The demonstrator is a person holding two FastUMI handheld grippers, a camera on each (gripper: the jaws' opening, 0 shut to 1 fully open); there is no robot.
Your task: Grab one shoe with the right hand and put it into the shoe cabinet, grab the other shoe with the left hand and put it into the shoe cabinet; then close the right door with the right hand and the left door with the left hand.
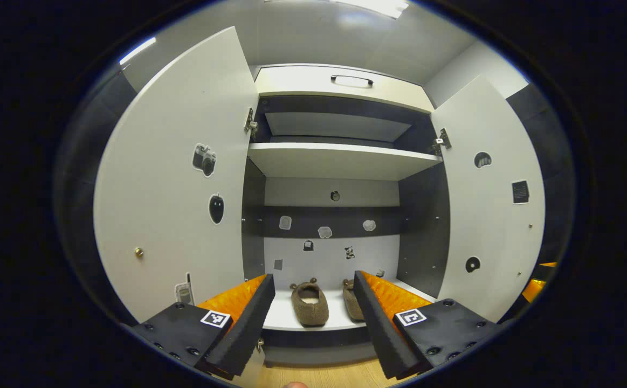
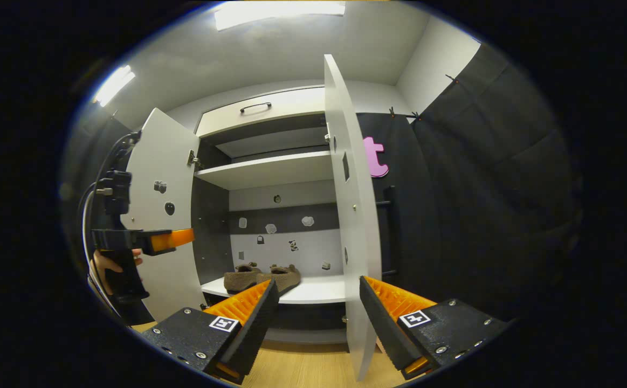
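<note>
Left claw (image 1: pixel 313 307) and right claw (image 2: pixel 318 307) both gape empty. Two shoes (image 1: pixel 309 304) (image 2: pixel 262 279) already sit on the cabinet's bottom shelf (image 1: pixel 335 318). Left: right door (image 2: pixel 353 215), then left door (image 1: pixel 178 188), both open.

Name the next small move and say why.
Probably swing the right hand-held gripper against the right door and push it shut: both shoes already sit on the cabinet's bottom shelf, both doors stand open, and its fingers straddle the door's edge.
</note>
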